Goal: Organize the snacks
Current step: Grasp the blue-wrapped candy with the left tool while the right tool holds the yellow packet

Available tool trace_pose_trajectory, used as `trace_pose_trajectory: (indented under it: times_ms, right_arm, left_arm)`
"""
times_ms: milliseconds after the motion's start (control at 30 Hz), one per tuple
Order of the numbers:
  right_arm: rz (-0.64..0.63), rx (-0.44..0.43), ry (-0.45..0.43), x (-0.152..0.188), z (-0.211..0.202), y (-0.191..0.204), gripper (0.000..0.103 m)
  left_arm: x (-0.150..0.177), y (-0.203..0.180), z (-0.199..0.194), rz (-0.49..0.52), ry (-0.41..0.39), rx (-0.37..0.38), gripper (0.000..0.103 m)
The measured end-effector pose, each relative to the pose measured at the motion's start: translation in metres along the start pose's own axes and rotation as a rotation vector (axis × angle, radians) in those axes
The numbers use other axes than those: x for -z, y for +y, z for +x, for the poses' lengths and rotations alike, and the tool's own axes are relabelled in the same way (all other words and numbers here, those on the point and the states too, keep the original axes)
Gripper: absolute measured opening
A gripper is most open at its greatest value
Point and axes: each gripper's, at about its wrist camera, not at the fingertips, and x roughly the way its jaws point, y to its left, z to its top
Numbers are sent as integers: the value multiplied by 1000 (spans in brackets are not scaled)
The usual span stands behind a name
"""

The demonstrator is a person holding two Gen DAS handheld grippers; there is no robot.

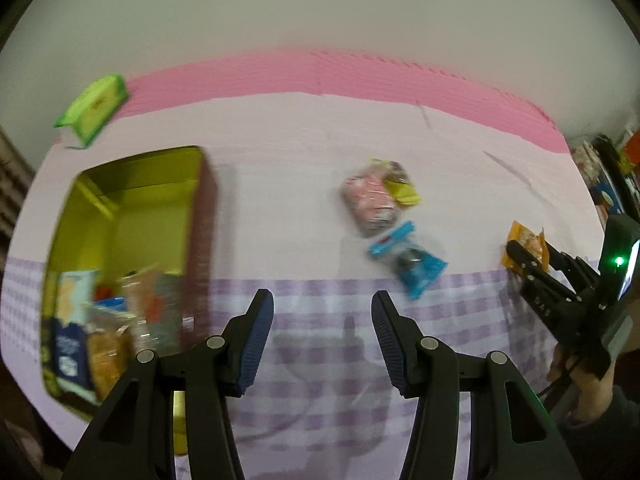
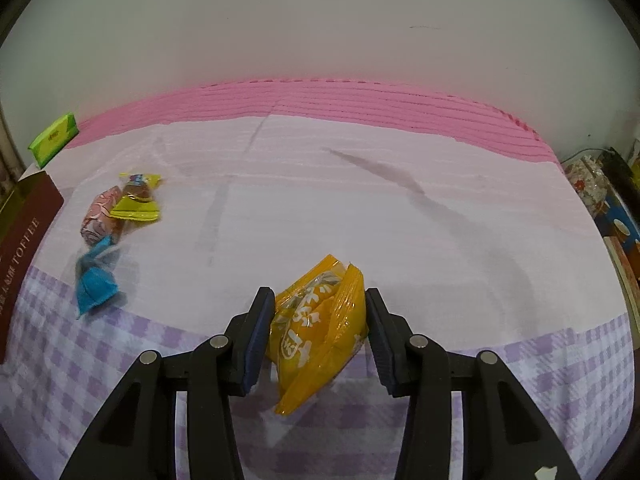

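Note:
An open tin box [image 1: 192, 208] with a gold inside holds several snack packets [image 1: 108, 320] at the left. My left gripper [image 1: 322, 320] is open and empty above the checked cloth. A pink snack [image 1: 370, 200], a yellow candy [image 1: 400, 184] and a blue packet [image 1: 412, 264] lie together on the table. My right gripper [image 2: 320, 328] has its jaws around an orange snack packet [image 2: 316, 328], both pads touching its sides; it also shows in the left wrist view [image 1: 528, 256]. The pink snack [image 2: 100, 216], yellow candy [image 2: 138, 200] and blue packet [image 2: 94, 280] lie to its left.
A green tissue pack [image 1: 96, 108] stands at the back left, also in the right wrist view [image 2: 54, 138]. The tin's brown wall [image 2: 24, 248] is at the far left. A pink mat [image 2: 360, 100] lines the back edge. Boxes [image 2: 616, 224] clutter the far right.

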Motion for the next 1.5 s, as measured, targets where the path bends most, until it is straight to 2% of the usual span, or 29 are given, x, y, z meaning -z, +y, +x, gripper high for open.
trace_pose_trajectory:
  times_ms: [100, 400, 733, 833, 1000, 1200, 1500]
  right_arm:
    - [-9, 24, -10, 1, 1, -8, 41]
    - [56, -13, 2, -2, 7, -19, 43]
    - [61, -23, 1, 0, 8, -27, 44]
    - [61, -24, 1, 0, 8, -27, 44]
    - [62, -24, 1, 0, 9, -28, 44]
    - [62, -24, 1, 0, 9, -28, 44]
    - [63, -23, 1, 0, 8, -27, 44]
  left_arm:
    - [-8, -15, 14, -8, 38, 39, 52]
    - [-29, -48, 43, -55, 98, 98, 52]
    - [-46, -58, 70, -67, 127, 66, 51]
    - [-42, -59, 71, -44, 134, 58, 48]
    - [-27, -51, 70, -7, 142, 72, 32]
    - [-8, -48, 58, 81, 101, 46, 29]
    - [7, -34, 39, 81, 89, 45, 29]
